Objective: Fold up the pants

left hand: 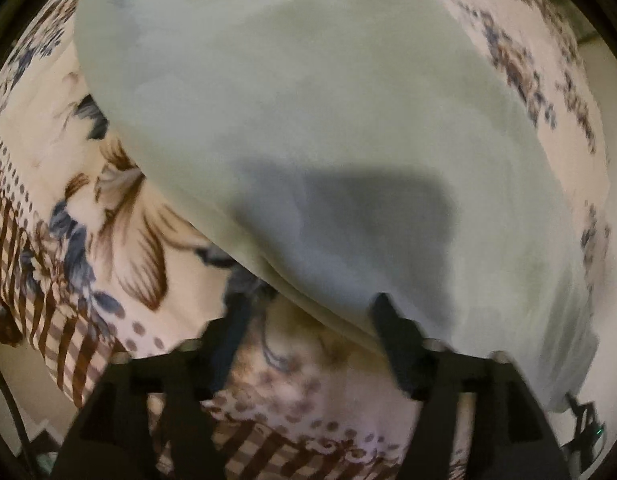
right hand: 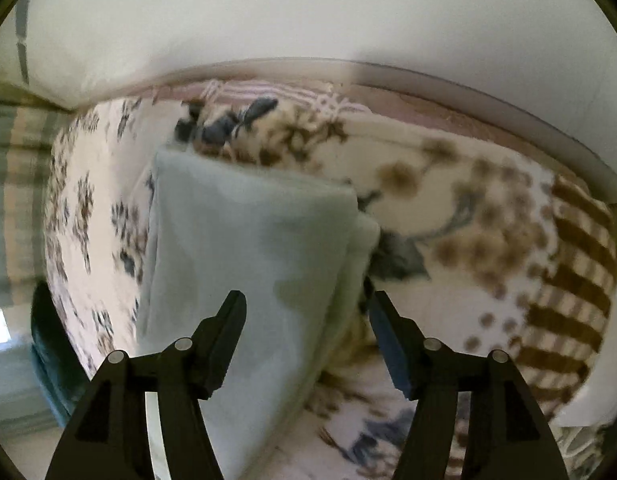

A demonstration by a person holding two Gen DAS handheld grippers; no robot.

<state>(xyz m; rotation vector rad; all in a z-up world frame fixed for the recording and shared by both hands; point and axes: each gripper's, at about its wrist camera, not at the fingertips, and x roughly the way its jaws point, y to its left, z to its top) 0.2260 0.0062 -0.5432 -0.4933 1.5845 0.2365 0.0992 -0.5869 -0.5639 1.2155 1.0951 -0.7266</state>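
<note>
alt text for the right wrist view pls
Pale green pants, folded into a long panel, lie on a floral bedspread. The open right hand-held gripper hovers over their near end, holding nothing. A white wall rises behind the bed.

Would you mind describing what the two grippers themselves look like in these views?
Both are matte black plastic. The left gripper and the right gripper each have two angular, tapering fingers on cut-out linkage arms, joined by round silver pins. The right gripper's fingers carry dark blue pads. No cables, markings or sleeves are visible.
</note>
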